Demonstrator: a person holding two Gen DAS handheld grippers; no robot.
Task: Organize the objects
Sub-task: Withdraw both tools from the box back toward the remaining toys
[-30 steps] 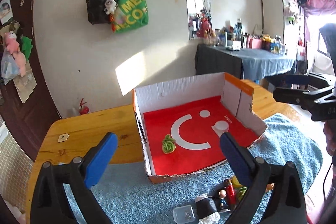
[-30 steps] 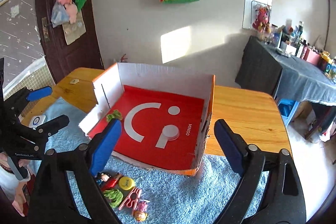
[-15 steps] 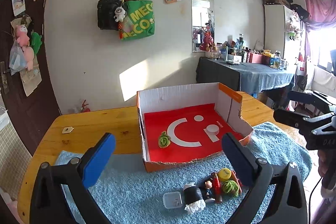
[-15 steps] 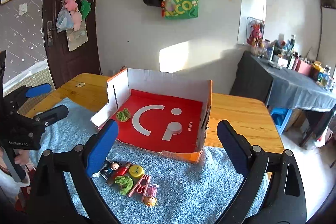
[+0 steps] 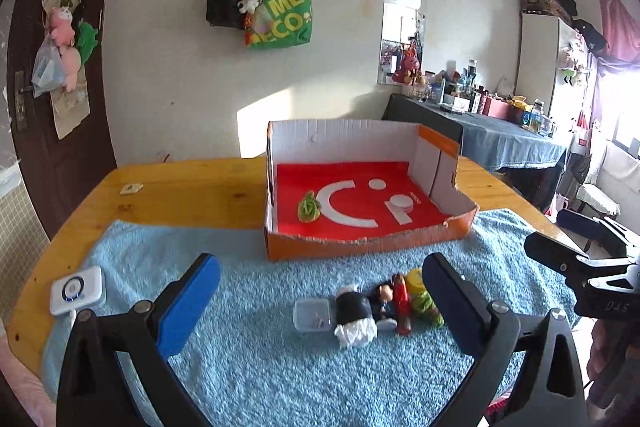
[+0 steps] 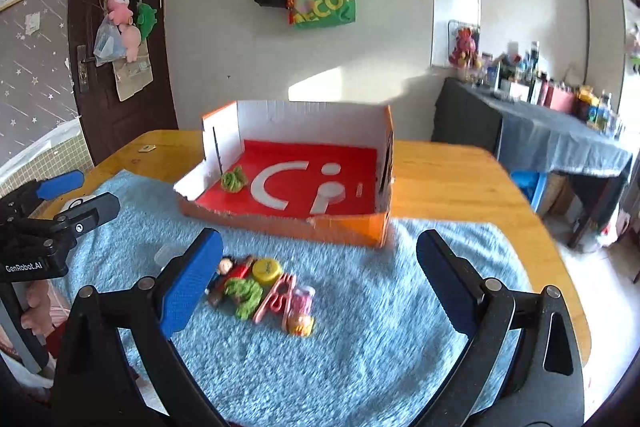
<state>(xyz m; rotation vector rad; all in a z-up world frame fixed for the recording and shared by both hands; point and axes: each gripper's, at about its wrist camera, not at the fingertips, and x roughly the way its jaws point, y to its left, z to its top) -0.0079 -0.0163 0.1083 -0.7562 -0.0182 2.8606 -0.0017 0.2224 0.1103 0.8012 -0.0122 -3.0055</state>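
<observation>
From the left wrist view, the left gripper (image 5: pixel 320 291) hangs above the near part of a blue towel (image 5: pixel 248 355), its blue-padded fingers spread wide with nothing between them. Just beyond it on the towel lies a tight cluster of small things: a clear plastic case (image 5: pixel 313 315) at the left, touching it a black-and-white roll (image 5: pixel 354 317), then a small doll figure (image 5: pixel 384 301), a red toy (image 5: pixel 401 301), a yellow cap (image 5: pixel 414 279) and a green leafy toy (image 5: pixel 427 307) at the right, partly behind the right finger. Farther off sits the orange cardboard box (image 5: pixel 360 247), its near wall torn low, its floor red with a white logo; one green toy (image 5: pixel 309 207) lies inside at the left. A white device (image 5: pixel 78 290) rests at the towel's left edge on the wooden table (image 5: pixel 180 195). The right gripper (image 5: pixel 580 247) shows at the right edge.

From the right wrist view, the right gripper (image 6: pixel 320 267) is likewise released — fingers wide apart and empty — over the towel (image 6: pixel 360 347). Between them and the box (image 6: pixel 352 223) lie the doll figure (image 6: pixel 226 267), yellow cap (image 6: pixel 267 270), green leafy toy (image 6: pixel 244 293), a pink clip-like toy (image 6: pixel 276 297) and a small pink-and-yellow figure (image 6: pixel 301 311). The green toy (image 6: pixel 234 179) sits in the box's left part. The left gripper (image 6: pixel 68 199) appears at the left, a hand (image 6: pixel 38 307) on its handle.
</observation>
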